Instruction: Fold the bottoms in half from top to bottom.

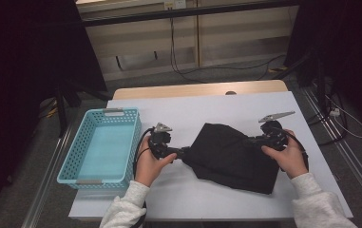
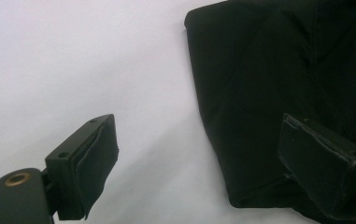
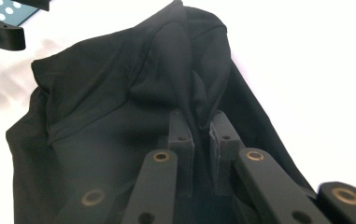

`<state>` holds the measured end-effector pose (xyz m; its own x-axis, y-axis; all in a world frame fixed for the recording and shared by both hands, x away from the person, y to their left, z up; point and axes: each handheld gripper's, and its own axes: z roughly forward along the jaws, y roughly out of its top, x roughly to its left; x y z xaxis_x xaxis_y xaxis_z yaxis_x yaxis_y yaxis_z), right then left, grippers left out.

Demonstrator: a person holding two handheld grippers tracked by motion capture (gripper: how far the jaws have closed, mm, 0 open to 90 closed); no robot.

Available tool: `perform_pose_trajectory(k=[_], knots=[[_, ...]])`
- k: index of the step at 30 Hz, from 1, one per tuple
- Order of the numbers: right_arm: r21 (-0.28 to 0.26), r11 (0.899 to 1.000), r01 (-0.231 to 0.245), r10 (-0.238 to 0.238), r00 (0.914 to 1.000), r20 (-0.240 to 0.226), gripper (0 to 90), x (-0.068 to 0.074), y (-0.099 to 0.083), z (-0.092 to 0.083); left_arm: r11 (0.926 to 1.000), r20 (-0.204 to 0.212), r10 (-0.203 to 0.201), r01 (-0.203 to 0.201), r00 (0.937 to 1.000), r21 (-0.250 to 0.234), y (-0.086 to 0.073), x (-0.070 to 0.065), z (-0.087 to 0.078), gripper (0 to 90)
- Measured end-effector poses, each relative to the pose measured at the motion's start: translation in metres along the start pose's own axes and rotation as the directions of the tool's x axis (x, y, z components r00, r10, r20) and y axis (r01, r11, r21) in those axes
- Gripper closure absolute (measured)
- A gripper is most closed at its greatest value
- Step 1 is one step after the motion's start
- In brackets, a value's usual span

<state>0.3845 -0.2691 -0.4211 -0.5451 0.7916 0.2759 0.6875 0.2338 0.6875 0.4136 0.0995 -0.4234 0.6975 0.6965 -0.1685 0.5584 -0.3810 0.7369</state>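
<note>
step: folding black cloth on counter, beside basket | right tongs clenched on a pinched ridge of cloth | left tongs released, spread at cloth's edge | next, likely: left closes on that edge, both lift together

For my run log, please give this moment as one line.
right gripper: shut on black cloth | left gripper: open at cloth edge | basket: empty
</note>
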Motion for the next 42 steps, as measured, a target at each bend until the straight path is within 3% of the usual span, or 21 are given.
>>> perform_pose_trajectory(k=[24,42], knots=[[-0.005,1.000,-0.015,0.015,0.9998,0.011,82.8,-0.003,-0.013,-0.013,0.9999,-0.003,-0.011,0.011,0.9999,-0.010,0.000,0.000,-0.001,11.6],[0.002,1.000,-0.025,0.025,0.9995,0.016,82.5,-0.008,-0.018,-0.016,0.9997,-0.009,-0.019,0.019,0.9998,0.012,-0.004,0.002,0.005,11.6]])
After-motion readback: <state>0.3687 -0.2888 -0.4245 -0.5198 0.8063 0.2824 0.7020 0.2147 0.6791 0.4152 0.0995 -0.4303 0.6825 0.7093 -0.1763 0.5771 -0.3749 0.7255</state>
